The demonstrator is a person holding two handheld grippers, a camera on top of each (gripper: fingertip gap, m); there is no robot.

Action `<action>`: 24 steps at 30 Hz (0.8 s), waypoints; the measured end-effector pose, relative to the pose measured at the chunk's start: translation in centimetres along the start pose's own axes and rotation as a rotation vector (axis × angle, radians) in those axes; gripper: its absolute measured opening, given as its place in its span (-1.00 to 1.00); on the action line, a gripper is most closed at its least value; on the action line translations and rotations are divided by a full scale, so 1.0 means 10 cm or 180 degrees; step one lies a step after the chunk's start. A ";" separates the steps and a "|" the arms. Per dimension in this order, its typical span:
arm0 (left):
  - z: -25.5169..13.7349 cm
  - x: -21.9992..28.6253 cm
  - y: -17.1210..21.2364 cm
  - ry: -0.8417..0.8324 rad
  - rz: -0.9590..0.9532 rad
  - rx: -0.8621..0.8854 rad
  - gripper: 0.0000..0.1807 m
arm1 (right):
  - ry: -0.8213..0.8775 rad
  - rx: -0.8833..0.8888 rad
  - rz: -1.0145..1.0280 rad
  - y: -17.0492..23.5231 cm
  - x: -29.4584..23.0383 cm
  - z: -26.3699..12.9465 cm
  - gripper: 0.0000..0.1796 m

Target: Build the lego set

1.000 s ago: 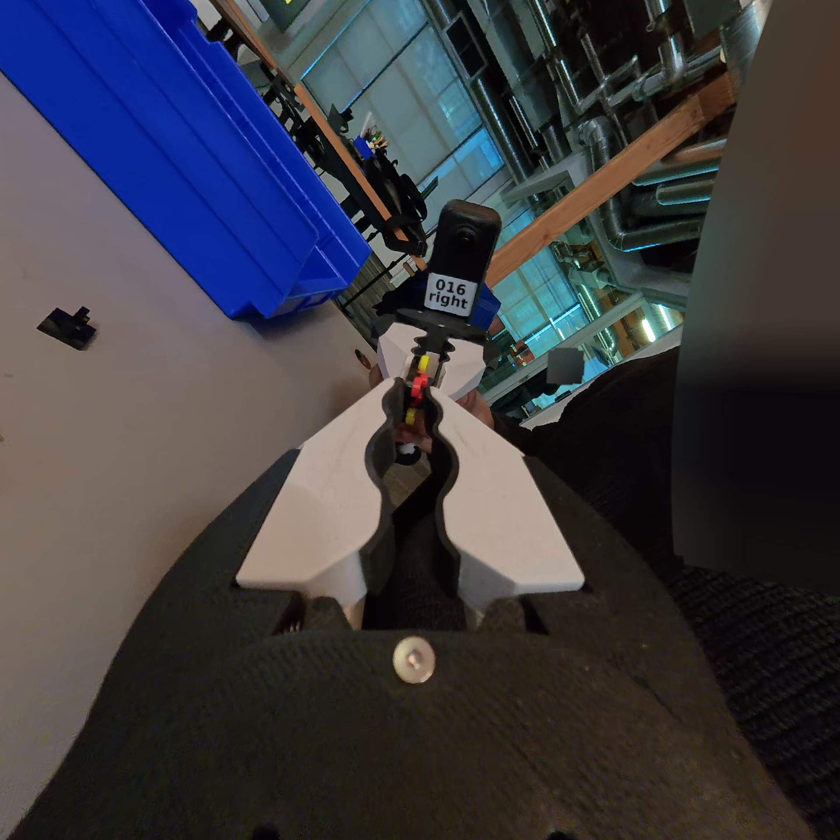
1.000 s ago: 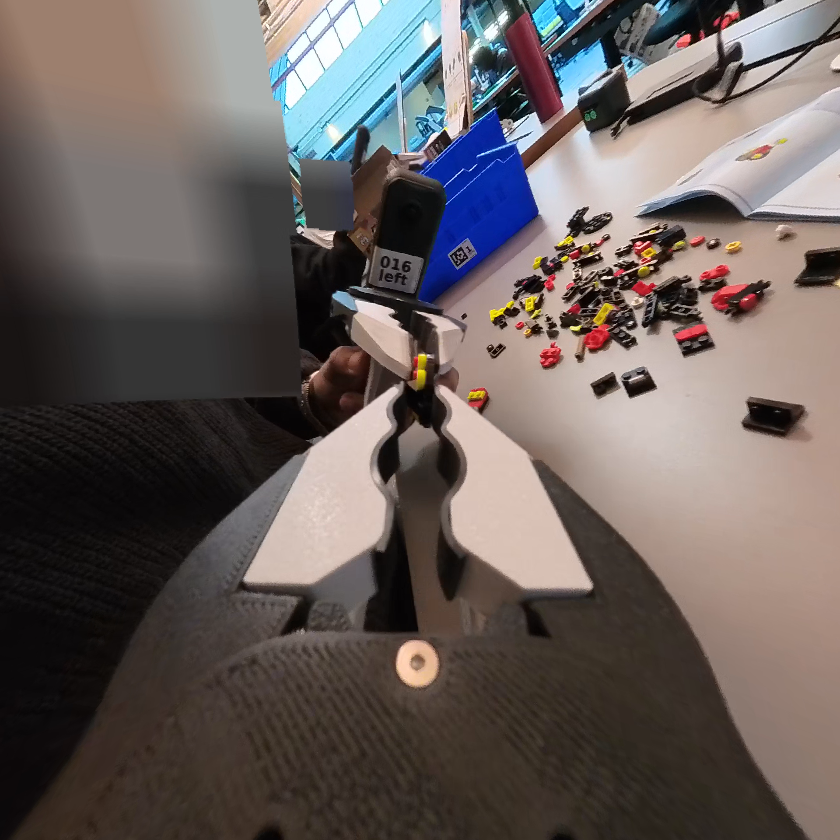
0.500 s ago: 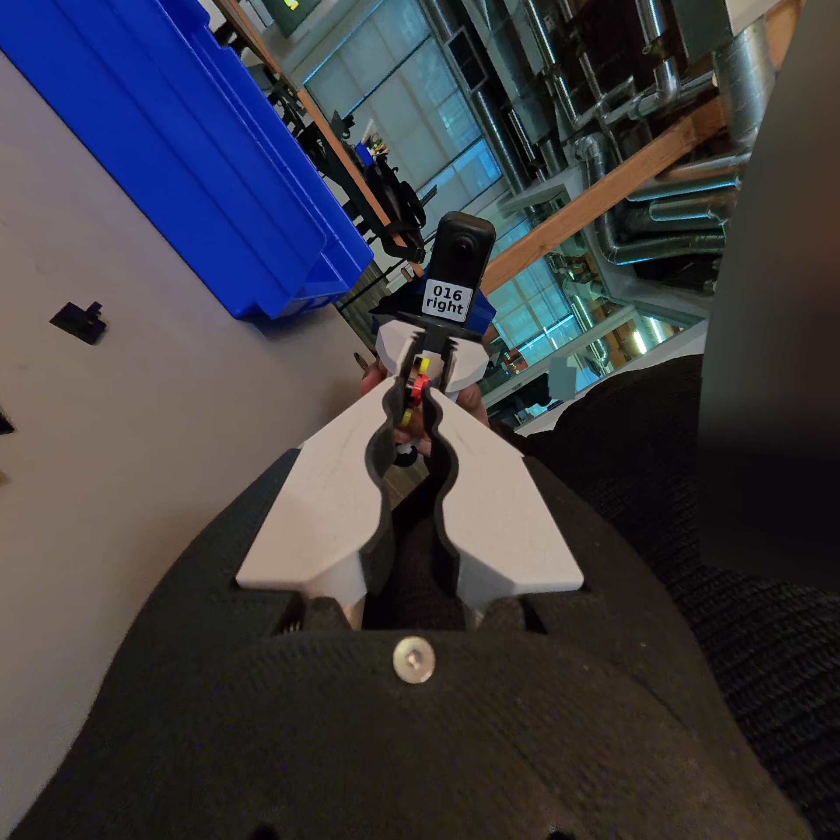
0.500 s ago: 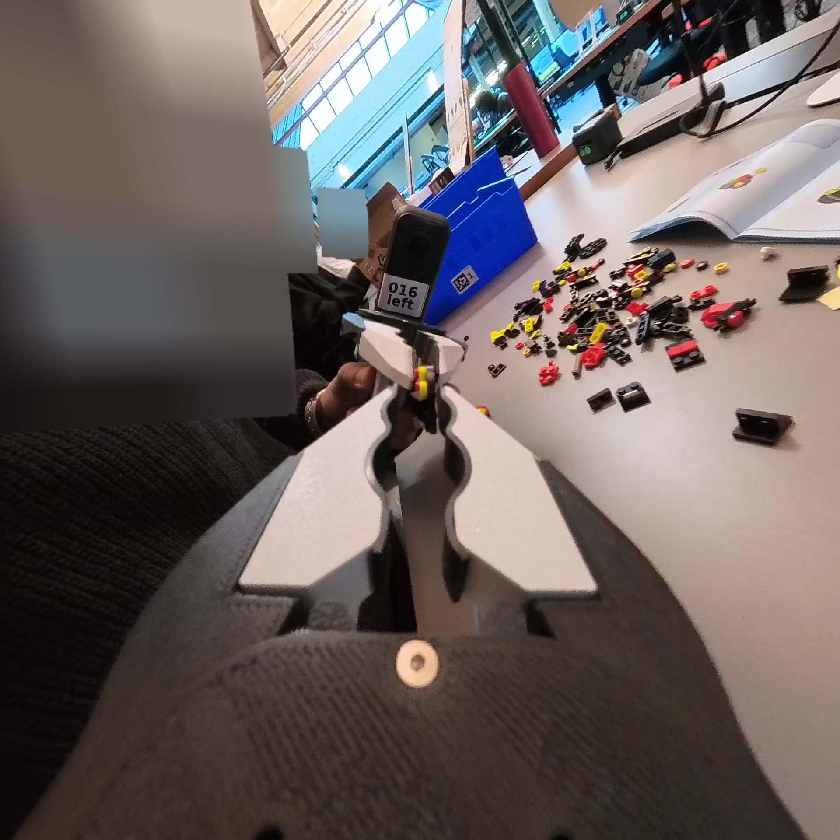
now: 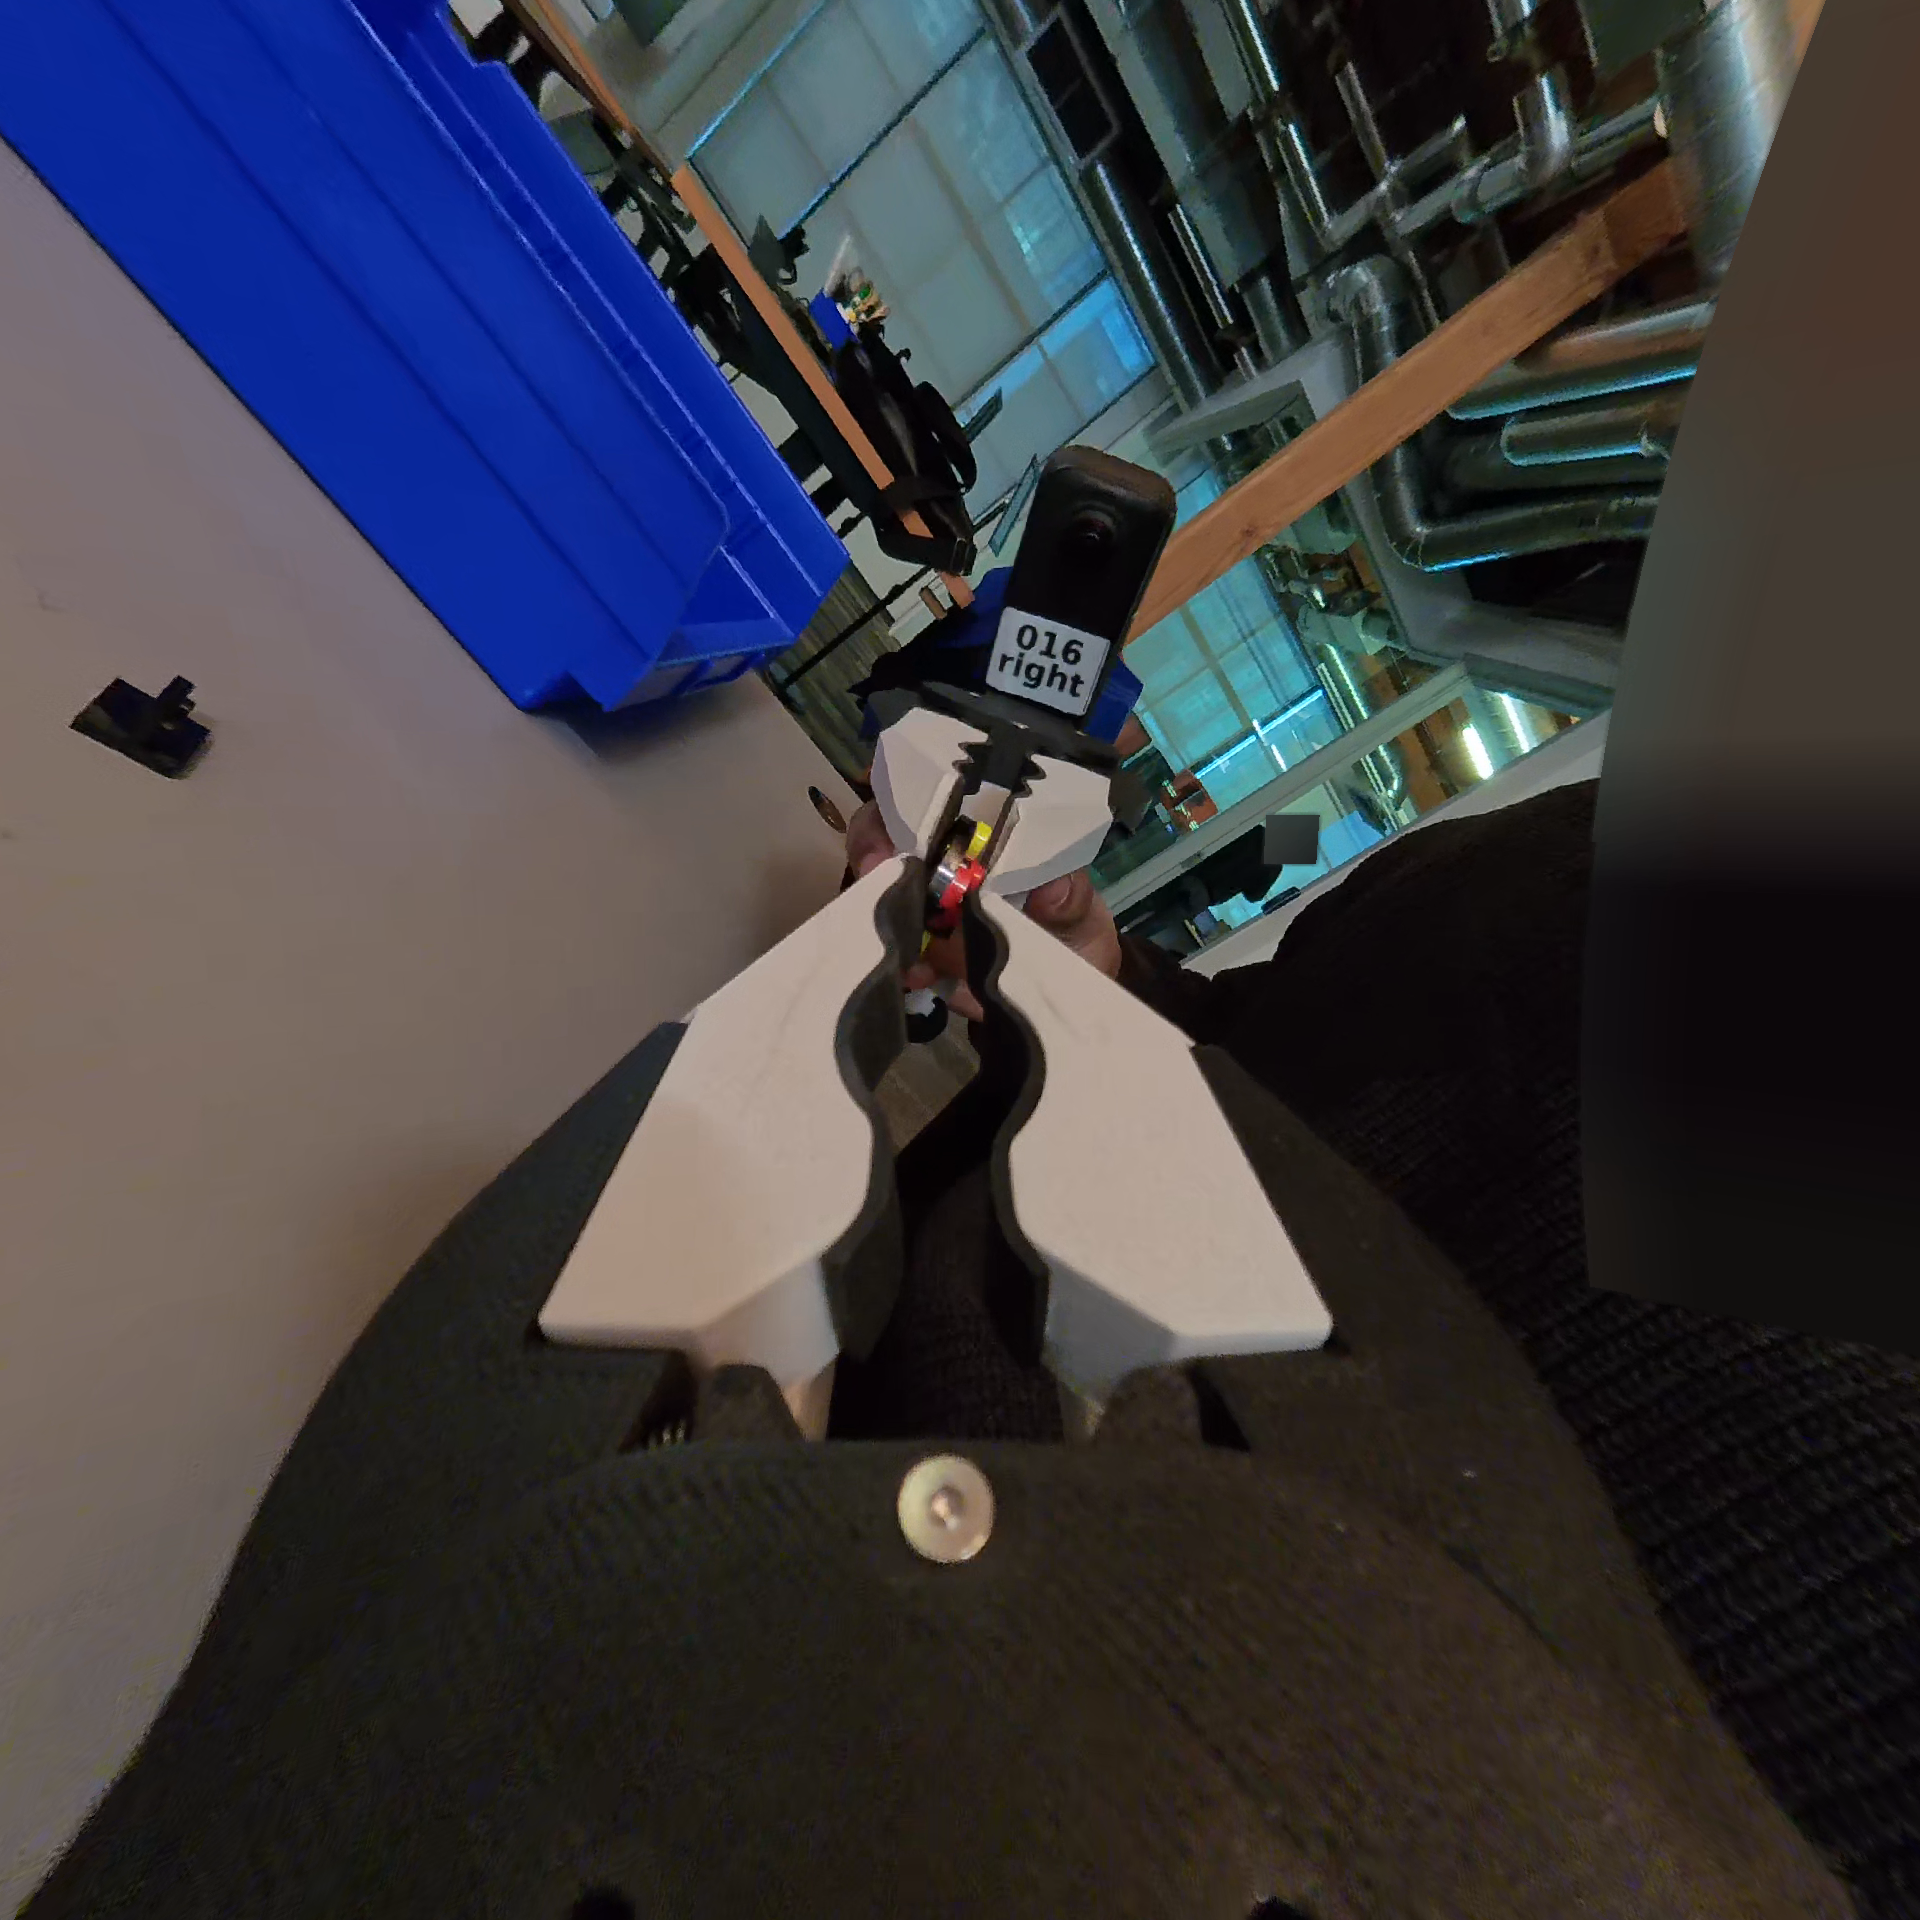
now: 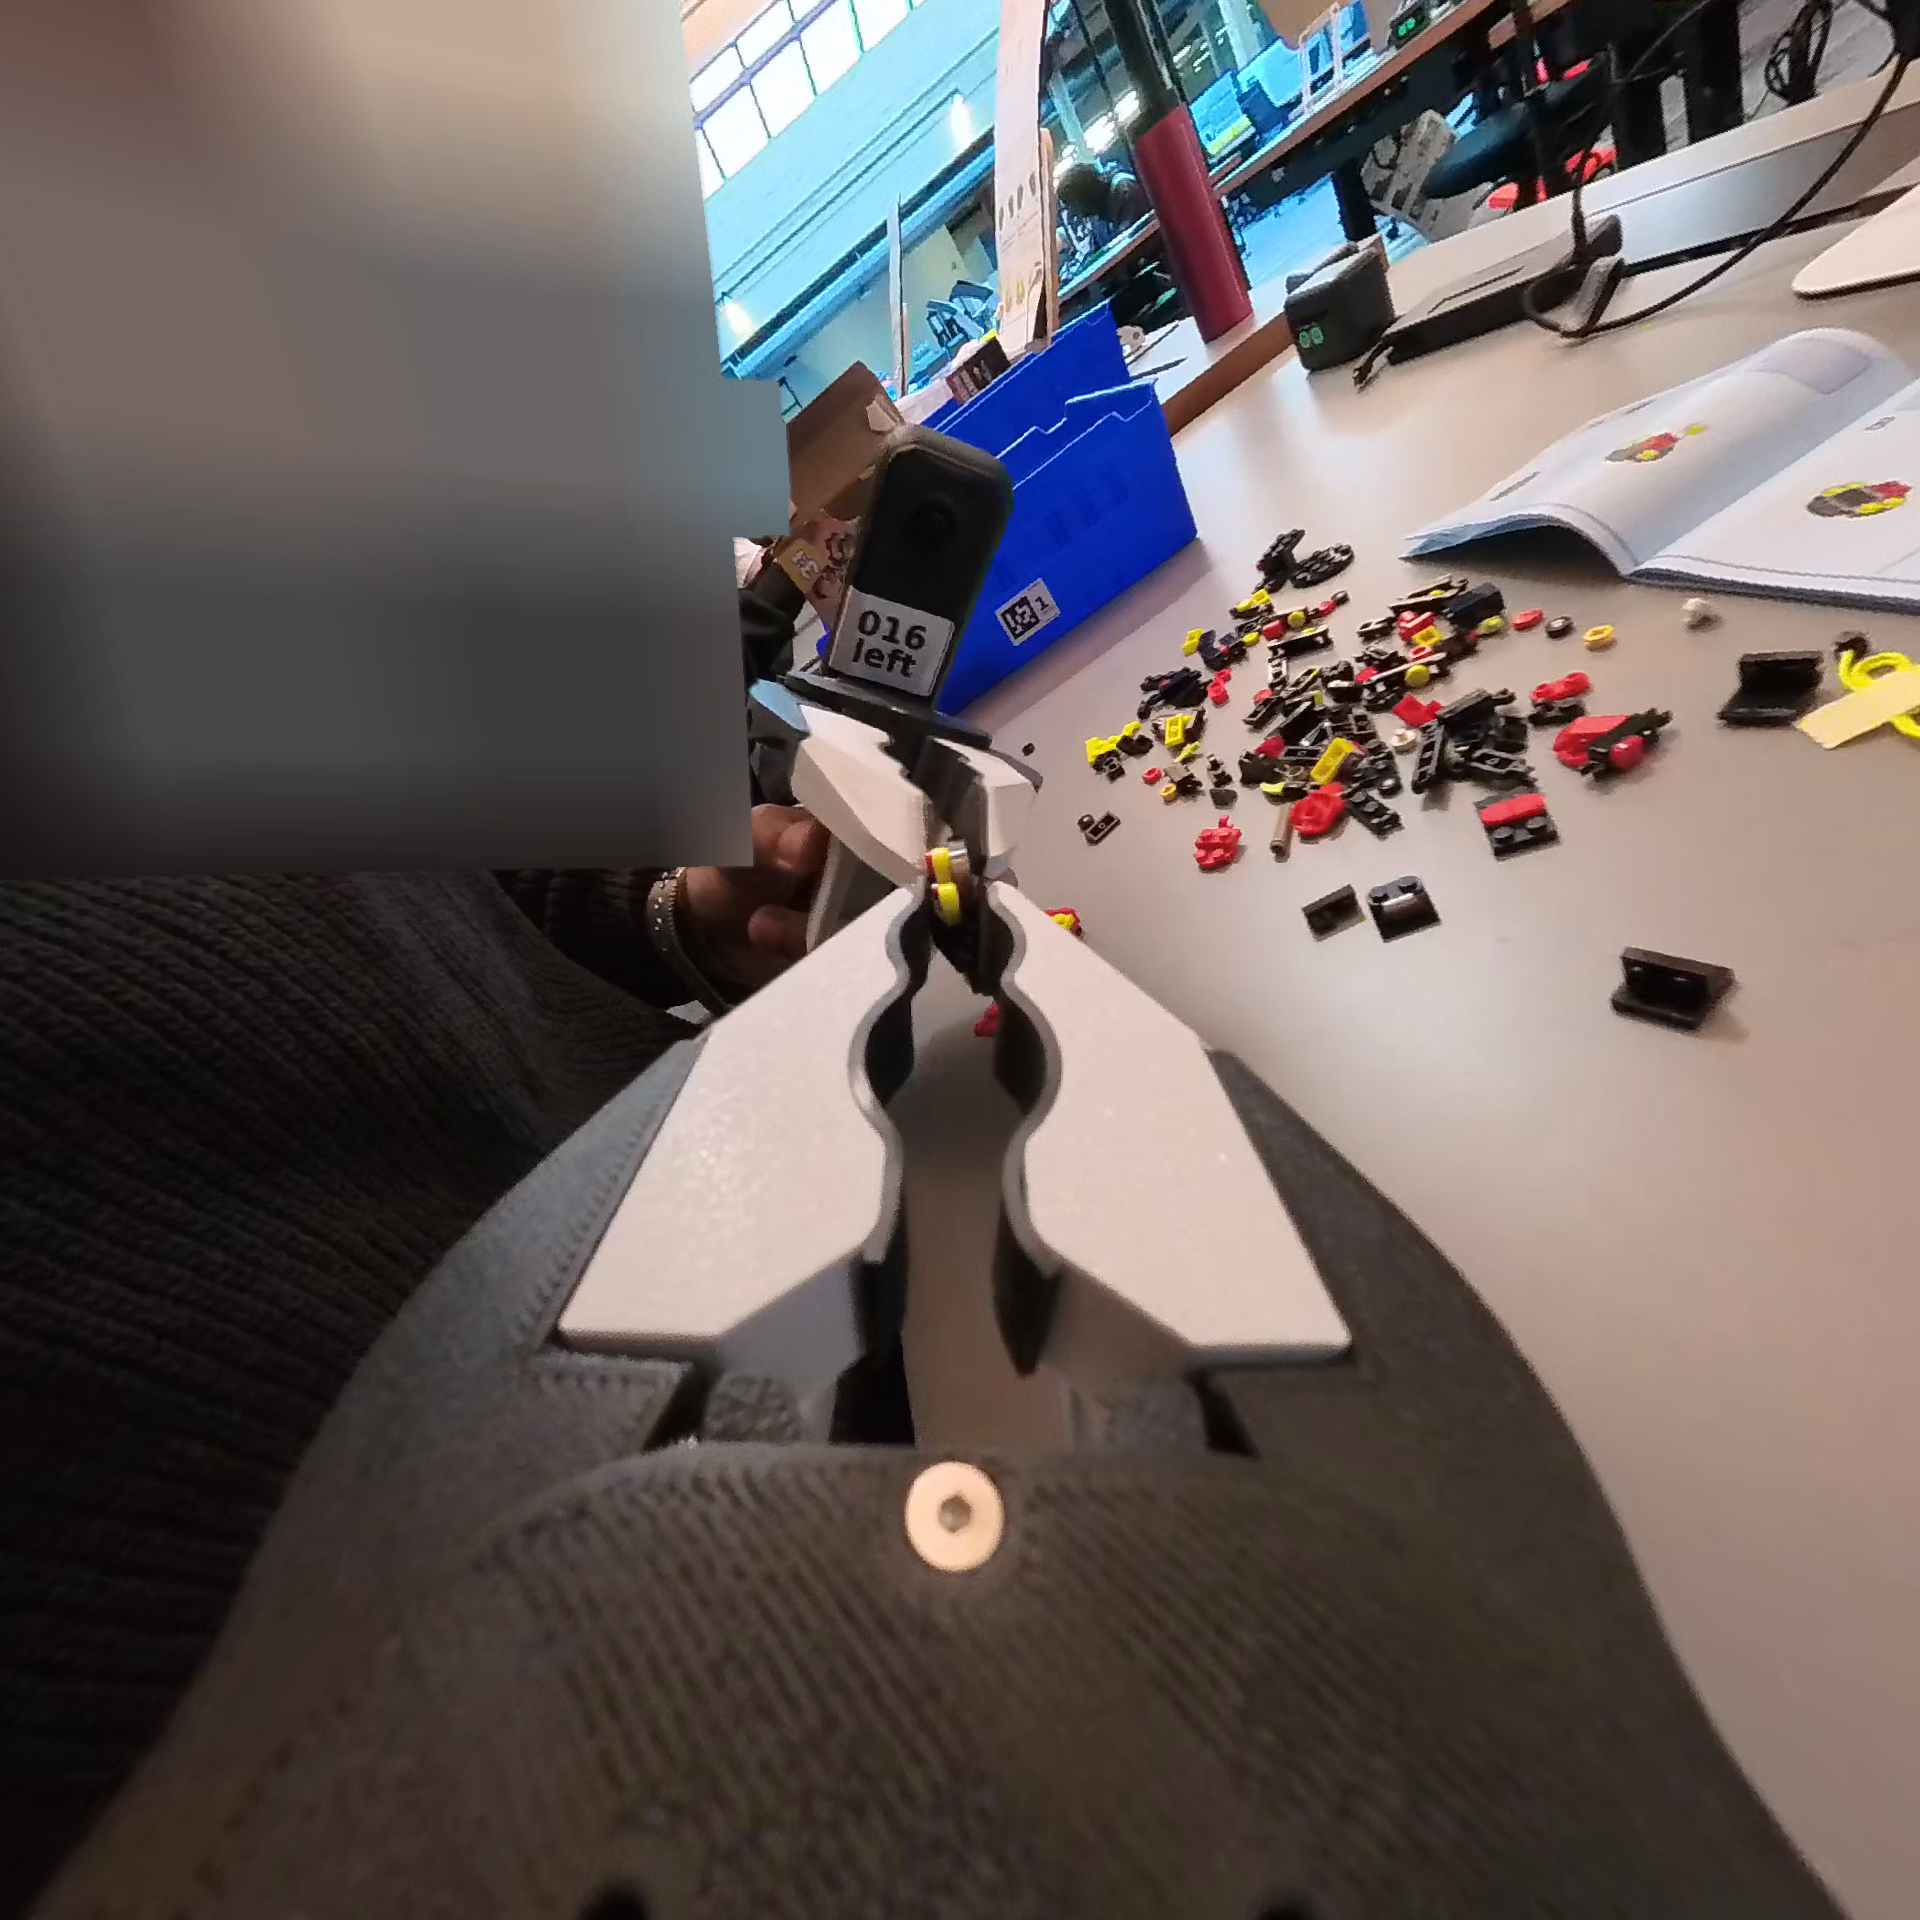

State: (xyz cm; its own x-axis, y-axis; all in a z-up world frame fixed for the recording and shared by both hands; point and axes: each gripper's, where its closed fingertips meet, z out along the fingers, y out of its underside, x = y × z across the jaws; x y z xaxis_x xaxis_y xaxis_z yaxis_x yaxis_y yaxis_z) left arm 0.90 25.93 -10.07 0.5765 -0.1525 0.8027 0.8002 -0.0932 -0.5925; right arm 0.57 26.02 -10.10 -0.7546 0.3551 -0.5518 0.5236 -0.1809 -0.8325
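My left gripper (image 5: 940, 899) and right gripper (image 6: 951, 909) meet tip to tip in the air, close to the person's dark sweater. A small lego assembly (image 5: 954, 881) of black, red and yellow parts with a grey round piece sits between them. Both pairs of jaws are closed on it. In the right wrist view its yellow studs (image 6: 943, 878) show at my tips, with the left gripper (image 6: 935, 821) facing me. In the left wrist view the right gripper (image 5: 982, 821) faces me. How the parts join is hidden by the fingers.
A pile of loose black, red and yellow pieces (image 6: 1351, 717) lies on the grey table (image 6: 1558, 1195). Single black pieces (image 6: 1673, 987) lie nearer, one also in the left wrist view (image 5: 140, 717). A blue bin (image 6: 1070, 520) and an open instruction booklet (image 6: 1714, 499) lie beyond. My left and right fingertips are right by each other.
Both grippers stay tip to tip on the assembly. They have tilted slightly, and a grey round part of the assembly now shows in the left wrist view.
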 end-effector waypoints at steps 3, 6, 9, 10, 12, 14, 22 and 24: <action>0.00 0.00 0.01 0.0008 -0.0021 -0.0011 -0.96 | 0.0001 -0.0041 0.0005 0.02 0.00 0.00 -0.93; -0.01 -0.01 -0.01 0.0045 -0.0093 0.0017 -0.96 | -0.0058 0.0005 0.0144 0.00 0.01 0.01 -0.92; -0.03 -0.02 -0.06 0.0205 -0.0458 0.0176 -0.96 | -0.0073 0.0116 0.0189 -0.05 0.03 -0.01 -0.78; -0.04 -0.05 -0.07 0.0234 -0.0588 0.0238 -0.96 | -0.0045 0.0114 0.0180 -0.05 0.04 -0.01 -0.79; -0.07 -0.08 -0.10 0.0284 -0.0775 0.0340 -0.96 | -0.0029 0.0112 0.0190 -0.05 0.05 -0.01 -0.76; -0.08 -0.08 -0.12 0.0336 -0.0872 0.0394 -0.96 | -0.0023 0.0107 0.0225 -0.04 0.06 0.00 -0.73; -0.03 -0.02 -0.09 0.0440 -0.0988 0.0422 -0.96 | -0.0053 0.0018 0.0229 0.02 0.03 0.06 -0.89; -0.02 -0.02 -0.08 0.0460 -0.1026 0.0435 -0.96 | -0.0072 0.0017 0.0202 0.01 0.01 0.05 -0.91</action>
State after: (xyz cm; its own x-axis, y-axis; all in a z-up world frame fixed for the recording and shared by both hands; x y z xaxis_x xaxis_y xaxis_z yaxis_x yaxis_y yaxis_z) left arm 0.08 25.87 -9.74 0.2703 -0.2748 0.9227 0.9570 -0.0283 -0.2887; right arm 0.35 25.54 -10.31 -0.7287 0.3221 -0.6043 0.5686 -0.2072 -0.7961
